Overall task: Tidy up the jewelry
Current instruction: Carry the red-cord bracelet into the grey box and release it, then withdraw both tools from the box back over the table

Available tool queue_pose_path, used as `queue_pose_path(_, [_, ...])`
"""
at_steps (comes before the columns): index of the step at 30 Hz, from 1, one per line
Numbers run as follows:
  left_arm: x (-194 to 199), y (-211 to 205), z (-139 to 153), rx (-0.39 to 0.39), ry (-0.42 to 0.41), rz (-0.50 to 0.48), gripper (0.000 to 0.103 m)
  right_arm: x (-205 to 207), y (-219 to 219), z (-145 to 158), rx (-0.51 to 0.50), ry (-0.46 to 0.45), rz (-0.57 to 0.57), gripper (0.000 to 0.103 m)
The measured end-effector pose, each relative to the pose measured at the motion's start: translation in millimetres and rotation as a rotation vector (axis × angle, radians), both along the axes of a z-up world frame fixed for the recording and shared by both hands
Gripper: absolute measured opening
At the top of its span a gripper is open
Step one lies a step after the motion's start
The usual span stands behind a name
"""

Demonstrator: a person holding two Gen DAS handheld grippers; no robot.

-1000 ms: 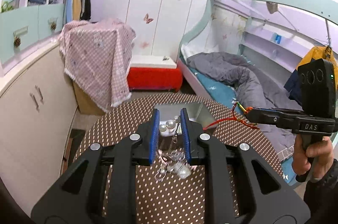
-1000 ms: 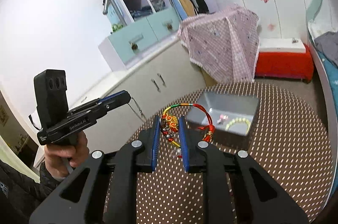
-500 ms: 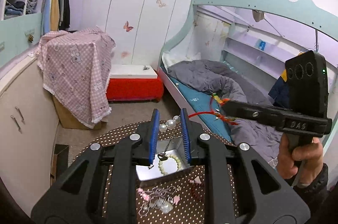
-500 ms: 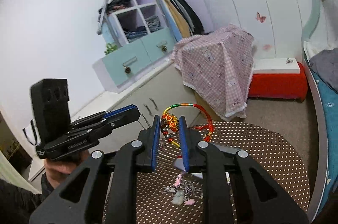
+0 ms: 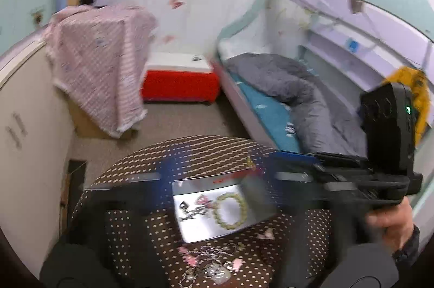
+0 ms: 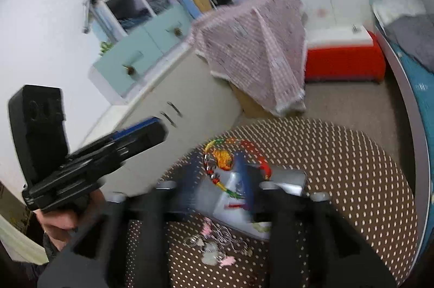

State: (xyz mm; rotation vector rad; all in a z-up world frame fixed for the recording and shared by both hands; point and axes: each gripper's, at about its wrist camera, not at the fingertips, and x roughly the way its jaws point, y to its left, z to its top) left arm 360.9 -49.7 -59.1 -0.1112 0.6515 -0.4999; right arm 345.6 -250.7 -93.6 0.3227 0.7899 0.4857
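A silver metal tray (image 5: 190,231) sits on the round dotted table (image 5: 190,152); it holds a green bead bracelet (image 5: 230,210) and small dark and pink pieces (image 5: 194,208). My left gripper (image 5: 214,179) is blurred above the tray with its jaws wide apart and nothing between them. My right gripper (image 6: 219,174) is blurred over the tray (image 6: 287,179), with the red and multicoloured cord bracelet (image 6: 219,160) between its jaws. A tangle of silver chain and pink charms (image 5: 211,260) lies on the table in front of the tray.
A white cabinet (image 6: 173,130) stands left of the table, a pink checked cloth (image 5: 100,62) over a box behind it, a red storage bench (image 5: 179,84) farther back, and a bunk bed (image 5: 284,98) at the right.
My left gripper has opened and the pearl necklace is gone from it. Both grippers have dropped toward the tray, and the right one carries the cord bracelet over it.
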Motion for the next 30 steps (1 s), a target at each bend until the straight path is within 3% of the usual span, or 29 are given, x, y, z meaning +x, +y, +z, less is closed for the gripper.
queue_pose_path(1, [-2, 4, 0, -0.012, -0.016, 0.022, 0.092, -3, -3, 0, -0.027, -0.030, -0.043, 0.096])
queue_pose_path(7, [-10, 23, -5, 0.006, -0.014, 0.104, 0.092, -15, -18, -3, -0.033, -0.051, -0.110, 0.096])
queue_pose_path(11, [-25, 31, -7, 0.059, -0.053, 0.152, 0.093, -25, -24, 0, -0.043, -0.073, -0.137, 0.096])
queue_pose_path(18, [-60, 52, -2, 0.057, -0.108, 0.226, 0.093, -53, -28, 20, -0.080, -0.160, -0.194, 0.096])
queue_pose_path(24, [-91, 60, -1, 0.090, -0.156, 0.259, 0.094, -83, -27, 30, -0.108, -0.216, -0.219, 0.096])
queue_pose_path(30, [-115, 64, -15, 0.120, -0.161, 0.259, 0.094, -107, -26, 21, -0.130, -0.222, -0.228, 0.096])
